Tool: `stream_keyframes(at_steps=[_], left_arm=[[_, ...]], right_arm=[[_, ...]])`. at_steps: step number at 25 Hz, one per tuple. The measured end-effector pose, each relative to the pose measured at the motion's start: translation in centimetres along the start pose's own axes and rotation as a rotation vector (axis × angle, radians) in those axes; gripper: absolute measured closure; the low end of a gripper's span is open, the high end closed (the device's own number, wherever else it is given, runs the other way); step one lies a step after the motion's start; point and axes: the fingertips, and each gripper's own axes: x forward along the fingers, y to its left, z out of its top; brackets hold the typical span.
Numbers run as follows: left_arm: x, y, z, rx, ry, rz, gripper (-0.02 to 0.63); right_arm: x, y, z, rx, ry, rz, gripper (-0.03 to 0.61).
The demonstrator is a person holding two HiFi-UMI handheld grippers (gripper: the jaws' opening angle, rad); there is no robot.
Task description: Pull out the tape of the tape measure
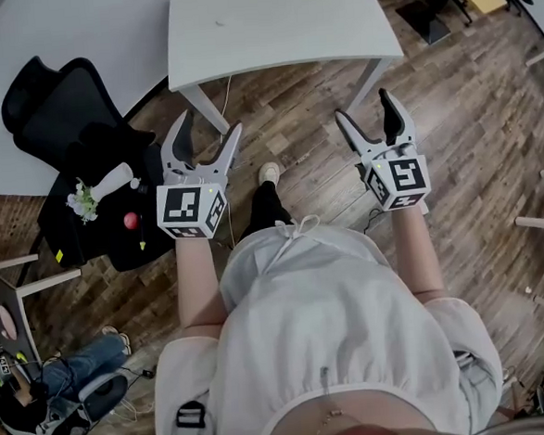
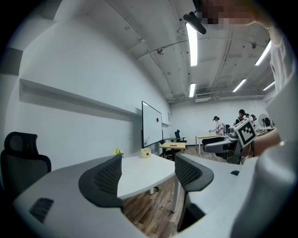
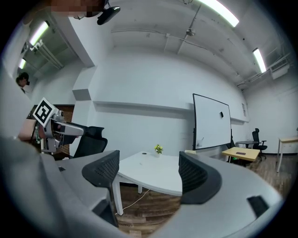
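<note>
Fingers [image 2: 104,179] on the L gripper [image 1: 212,123] stand wide apart, nothing btwn the pads; I only see the white table [image 2: 139,174] and wood floor [image 2: 153,204] thru the gap. R gripper [image 1: 362,103] is the same: fingers [image 3: 193,179] spread wide, empty, w/ the table edge showing btwn them.

From the head view I've got both grippers held out in front of the person, above the floor, pointing toward the table and well short of it. Neither touches anything.

Tape measure: can't pick it out for sure. The L gripper view shows a small pale box w/ a red spot [image 2: 145,152] on the far part of the tabletop, near a little yellow-green plant [image 2: 117,152]. Too small to tell if that's it.

A black office chair [image 1: 70,114] stands to the left, by the L gripper. On a black surface next to it lie a white vase w/ flowers [image 1: 98,189] and a red ball [image 1: 131,220]. A whiteboard [image 3: 212,122] hangs on the wall behind the table.
</note>
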Motion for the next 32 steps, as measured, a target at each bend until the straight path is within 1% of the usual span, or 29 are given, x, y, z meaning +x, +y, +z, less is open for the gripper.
stream_keyframes(at_steps=[3,7,13,17,19,24,26,28,32], left_arm=[[2.8,3.6,-0.2,0.004,-0.001,-0.009,0.259],[6.9,9.0,-0.4,-0.011,0.001,-0.024,0.259],[13.2,17.1,-0.9,-0.016,0.024,-0.052,0.259],[16.4,21.1,-1.5,-0.025,0.049,-0.065,0.259],[17.6,22.1,-2.3,-0.037,0.073,-0.073,0.259],[20.7,22.7,-5.6,-0.053,0.161,-0.112,0.259],[22.0,22.9,-7.0,-0.031,0.203,-0.112,0.259],[23.6,22.8,-8.3,0.006,0.245,-0.113,0.259],[27.8,22.7,-10.2,0.08,0.331,-0.123,0.259]], right_arm=[[4.5,0.1,0.5,-0.009,0.01,0.001,0.186],[11.2,0.1,1.4,-0.027,0.028,0.0,0.186],[21.1,0.1,2.4,-0.019,0.054,-0.014,0.186],[26.3,0.5,2.6,-0.02,0.072,-0.017,0.186],[27.8,0.6,2.3,-0.023,0.093,-0.014,0.186],[30.5,-0.4,0.3,-0.004,0.145,-0.006,0.187],[31.7,-1.0,-0.7,-0.004,0.162,0.011,0.187],[33.1,-1.8,-1.8,-0.003,0.183,0.036,0.187],[36.0,-4.6,-3.1,0.006,0.215,0.076,0.187]])
